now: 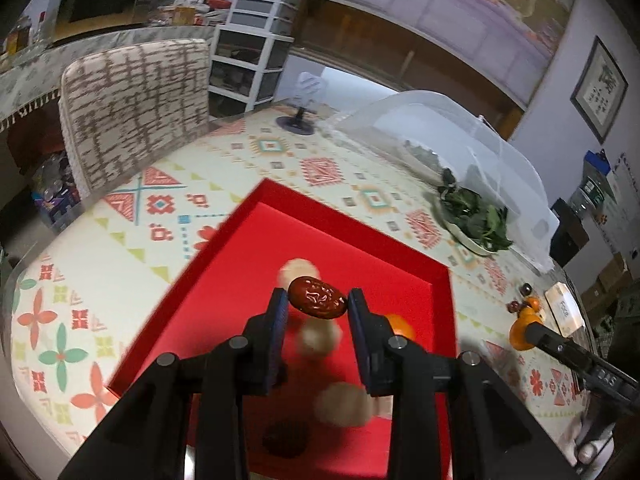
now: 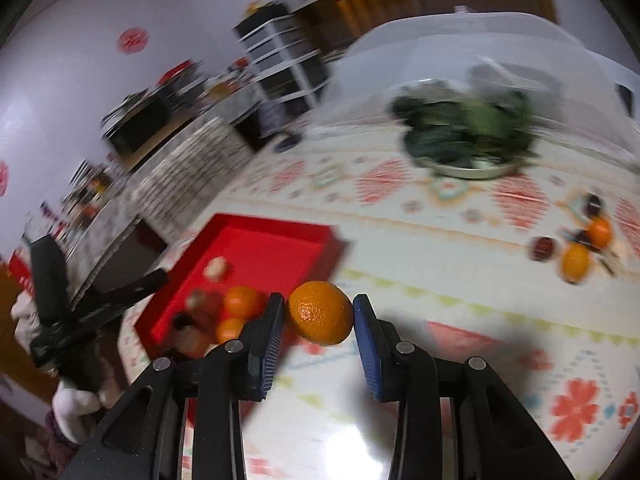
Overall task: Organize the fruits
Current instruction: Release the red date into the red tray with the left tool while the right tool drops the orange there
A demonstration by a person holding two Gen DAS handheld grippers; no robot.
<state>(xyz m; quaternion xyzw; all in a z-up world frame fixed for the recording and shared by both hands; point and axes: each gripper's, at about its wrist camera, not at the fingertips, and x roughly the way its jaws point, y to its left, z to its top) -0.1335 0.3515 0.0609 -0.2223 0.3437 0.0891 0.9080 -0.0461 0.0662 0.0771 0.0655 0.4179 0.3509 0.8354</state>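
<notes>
Left claw (image 1: 318, 303) grips date (image 1: 318, 297); right claw (image 2: 320, 314), seemingly, orange (image 2: 320, 312).

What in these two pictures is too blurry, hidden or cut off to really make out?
- Left wrist view: pale round things in the red tray are motion-blurred; their kind is unclear. A dark lump sits partly behind the jaws.
- Left wrist view: the plate of greens is partly under a clear cover.
- Right wrist view: fruit on the far cloth is smeared; no reliable count.
- Right wrist view: tray's near corner is hidden behind the other tool.
</notes>
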